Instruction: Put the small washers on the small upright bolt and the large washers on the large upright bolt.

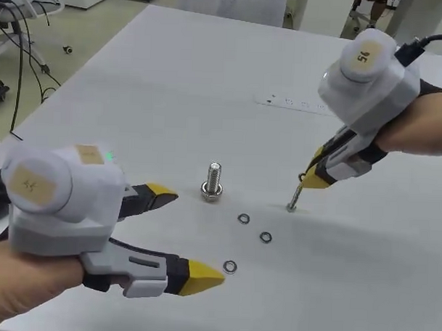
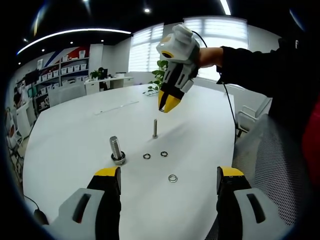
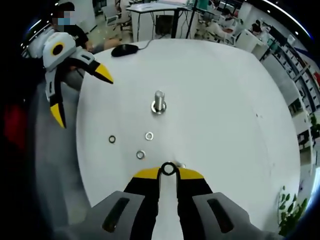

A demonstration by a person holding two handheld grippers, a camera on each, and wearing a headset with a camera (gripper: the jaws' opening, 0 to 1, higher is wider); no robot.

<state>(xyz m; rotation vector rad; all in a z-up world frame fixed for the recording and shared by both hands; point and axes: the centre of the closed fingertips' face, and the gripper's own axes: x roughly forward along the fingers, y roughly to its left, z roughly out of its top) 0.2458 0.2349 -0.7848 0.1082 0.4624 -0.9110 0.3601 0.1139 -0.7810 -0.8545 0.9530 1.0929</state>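
I'm pinching a small washer (image 3: pixel 168 169) in my right claw (image 1: pixel 313 179) above the small bolt (image 1: pixel 294 201); my left claw (image 1: pixel 184 235) is gaping empty at its eight o'clock.

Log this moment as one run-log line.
right gripper: shut on washer, near small bolt top | left gripper: open | loose washers: three on table | large bolt: upright
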